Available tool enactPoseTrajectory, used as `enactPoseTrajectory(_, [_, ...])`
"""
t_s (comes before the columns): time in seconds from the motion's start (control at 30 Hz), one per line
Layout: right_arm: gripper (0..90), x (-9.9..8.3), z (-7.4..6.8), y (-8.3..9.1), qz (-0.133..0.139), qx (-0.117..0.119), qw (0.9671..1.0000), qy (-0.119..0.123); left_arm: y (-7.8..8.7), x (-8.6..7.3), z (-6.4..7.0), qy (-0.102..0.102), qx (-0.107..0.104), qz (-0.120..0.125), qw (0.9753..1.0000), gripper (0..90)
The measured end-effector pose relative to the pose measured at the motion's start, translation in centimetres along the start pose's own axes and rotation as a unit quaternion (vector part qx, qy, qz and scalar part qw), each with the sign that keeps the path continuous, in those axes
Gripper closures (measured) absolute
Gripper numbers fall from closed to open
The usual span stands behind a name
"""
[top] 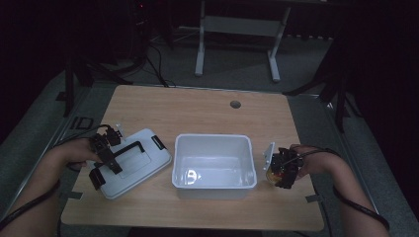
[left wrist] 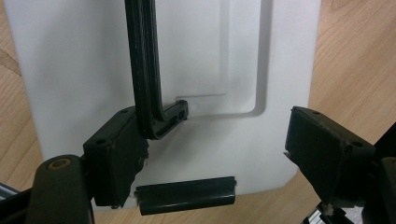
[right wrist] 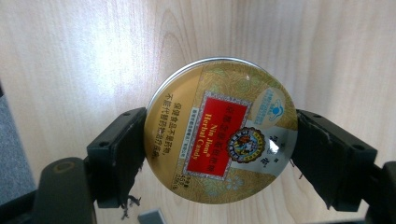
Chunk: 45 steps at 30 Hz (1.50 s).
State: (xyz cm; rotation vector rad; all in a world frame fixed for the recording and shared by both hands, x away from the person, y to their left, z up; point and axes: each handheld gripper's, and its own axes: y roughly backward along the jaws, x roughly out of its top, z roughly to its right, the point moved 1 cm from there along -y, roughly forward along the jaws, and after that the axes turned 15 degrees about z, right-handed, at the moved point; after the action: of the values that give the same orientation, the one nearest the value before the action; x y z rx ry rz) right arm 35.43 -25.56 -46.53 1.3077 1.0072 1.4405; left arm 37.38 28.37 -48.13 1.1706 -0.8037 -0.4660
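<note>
One candy tin [right wrist: 220, 131] in right gripper [right wrist: 219, 154], one lid [top: 132, 163] under left gripper [top: 104, 157].

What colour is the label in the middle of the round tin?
Red, with gold lettering, on the gold patterned round tin; the right gripper view shows it best.

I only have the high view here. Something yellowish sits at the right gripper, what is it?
Observer: A round gold candy tin, clamped between the right gripper jaws.
Operator: Is it lifted over the white box?
Observer: In the right gripper view, wooden table lies behind it, not the box.
Operator: And the left gripper?
Observer: The left gripper is open over the lid; one jaw touches the black handle.
</note>
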Motion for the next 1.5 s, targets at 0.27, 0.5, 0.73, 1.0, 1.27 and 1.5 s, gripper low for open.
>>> enactPoseTrajectory(0.27, [20.6,1.2,-0.3,3.2,0.008,-0.024,0.9997,0.002,0.2,0.0,0.1,-0.001,0.001,0.004,1.0,20.1])
enactPoseTrajectory(0.5, [20.6,2.8,-0.6,5.5,0.009,-0.029,0.9994,0.018,0.2,-0.4,0.0,0.001,0.0,0.002,1.0,20.1])
enactPoseTrajectory(0.73, [20.7,4.6,-0.7,7.2,0.01,-0.034,0.9988,0.034,0.3,-0.2,0.3,-0.007,0.003,-0.007,0.9999,20.1])
enactPoseTrajectory(1.0, [20.7,7.0,-0.6,8.5,0.023,-0.04,0.9976,0.052,0.5,0.0,0.5,-0.009,0.005,-0.006,0.9999,20.1])
enactPoseTrajectory(1.27, [20.7,9.7,-0.6,8.8,0.04,-0.037,0.9956,0.076,0.5,0.1,0.6,-0.013,0.007,-0.014,0.9998,20.1])
enactPoseTrajectory(1.5, [20.7,11.9,-0.4,7.4,0.022,-0.026,0.9952,0.092,0.4,0.1,0.7,-0.015,0.008,-0.011,0.9998,20.1])
